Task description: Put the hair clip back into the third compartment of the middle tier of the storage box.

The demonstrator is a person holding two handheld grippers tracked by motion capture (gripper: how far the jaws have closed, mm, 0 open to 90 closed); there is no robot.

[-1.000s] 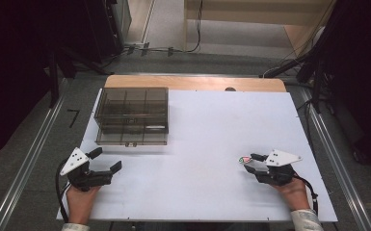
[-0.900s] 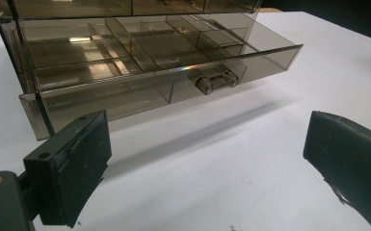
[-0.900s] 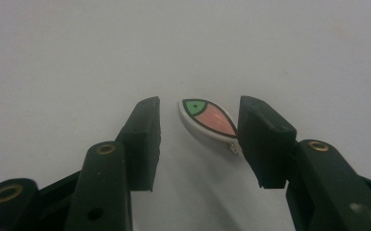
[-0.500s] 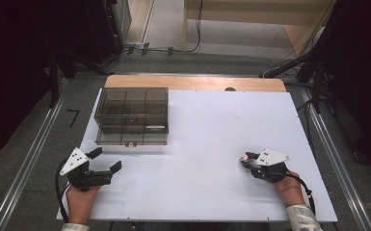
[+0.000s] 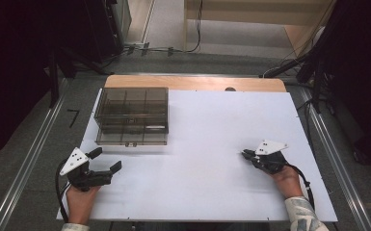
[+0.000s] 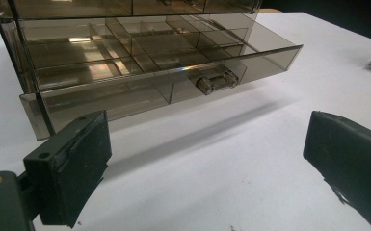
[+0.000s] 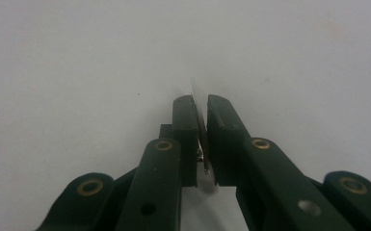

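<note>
The right gripper (image 5: pixel 248 154) was clenched on a thin, flat, silvery metal piece (image 7: pixel 200 126), held on edge between the two black jaws, with its upper rim poking just past the jaw tips; what the piece was exactly could not be told from so narrow a sliver. That gripper sat low over the white tabletop (image 5: pixel 207 144) on the right side, well apart from the smoke-tinted clear plastic drawer cabinet (image 5: pixel 132 115) at the far left.

The left gripper (image 5: pixel 107 161) rested near the table's front left corner with its jaws spread wide and nothing between them. It faced the cabinet, whose lower drawer (image 6: pixel 173 67) stood pulled out, its divided compartments looking bare and its small knob (image 6: pixel 215 80) facing forward.

The step in hand looked like the pick-up: the piece was gripped and ready to be carried. The next move would likely call for a lift and a leftward carry to the open drawer, then a careful release over one compartment, keeping the thin piece from slipping or tipping on the way.

By count: two grippers, one metal piece, one cabinet, one drawer pulled open, one knob seen on it
</note>
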